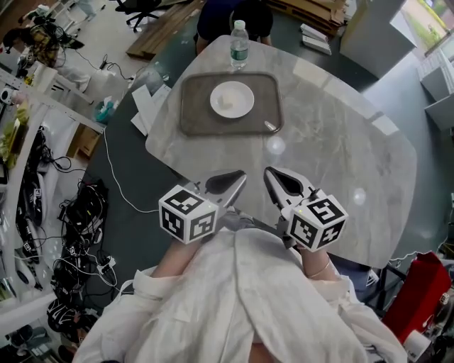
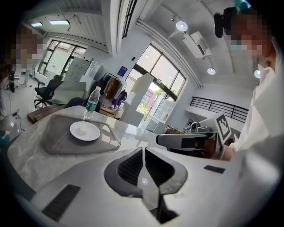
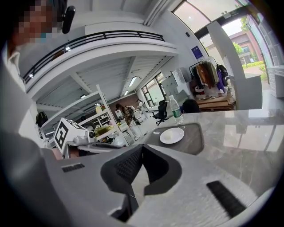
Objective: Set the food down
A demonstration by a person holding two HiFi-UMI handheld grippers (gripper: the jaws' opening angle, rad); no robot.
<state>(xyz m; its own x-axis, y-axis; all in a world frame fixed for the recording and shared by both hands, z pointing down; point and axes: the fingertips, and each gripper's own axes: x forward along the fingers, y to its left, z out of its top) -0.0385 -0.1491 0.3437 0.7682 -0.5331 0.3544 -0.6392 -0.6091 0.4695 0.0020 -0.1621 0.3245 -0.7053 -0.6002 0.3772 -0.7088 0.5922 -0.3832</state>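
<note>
A small pale piece of food lies on a white plate, which rests on a grey-brown tray at the far side of the marble table. Both grippers hover over the near table edge, well short of the tray. My left gripper is shut with nothing in it, and so is my right gripper beside it. In the left gripper view the jaws meet, with the plate far ahead. The right gripper view shows shut jaws and the plate beyond.
A water bottle stands just past the tray, and a person sits beyond it. Papers lie off the table's left edge. Cables and shelves crowd the floor at left. A red object stands at lower right.
</note>
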